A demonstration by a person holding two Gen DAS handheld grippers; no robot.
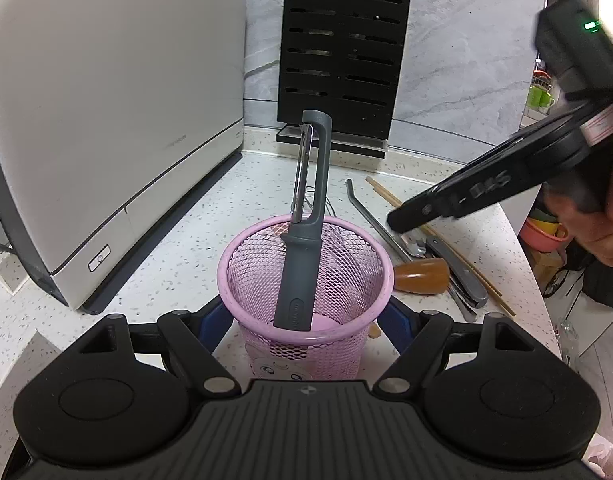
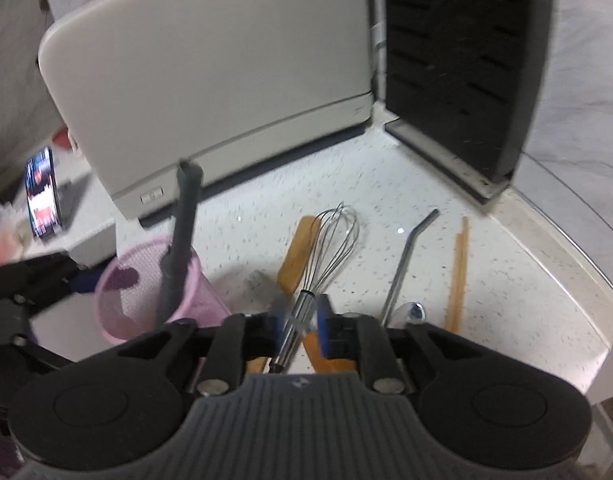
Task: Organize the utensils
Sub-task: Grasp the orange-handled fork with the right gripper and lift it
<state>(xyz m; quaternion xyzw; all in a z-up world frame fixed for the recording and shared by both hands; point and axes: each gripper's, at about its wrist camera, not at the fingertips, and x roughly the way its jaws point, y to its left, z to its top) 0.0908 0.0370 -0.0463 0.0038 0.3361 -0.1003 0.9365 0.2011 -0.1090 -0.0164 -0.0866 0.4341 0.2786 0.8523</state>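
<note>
A pink mesh basket (image 1: 306,280) stands on the speckled counter, held between my left gripper's (image 1: 304,324) blue pads, shut on its sides. A grey peeler (image 1: 306,220) stands upright inside it; basket (image 2: 146,292) and peeler (image 2: 180,248) also show in the right wrist view. My right gripper (image 2: 300,320) is low over the pile of utensils, its pads either side of the steel handle of a wire whisk (image 2: 326,252), with a small gap showing. A metal straw (image 2: 406,264), chopsticks (image 2: 458,268), a spoon (image 2: 410,312) and a wooden spatula (image 2: 296,256) lie around it.
A white appliance (image 1: 106,120) stands at the left rear, a black slotted knife block (image 1: 338,60) at the back corner. The counter's curved edge (image 1: 526,260) runs at the right. A phone (image 2: 42,192) stands at the far left in the right wrist view.
</note>
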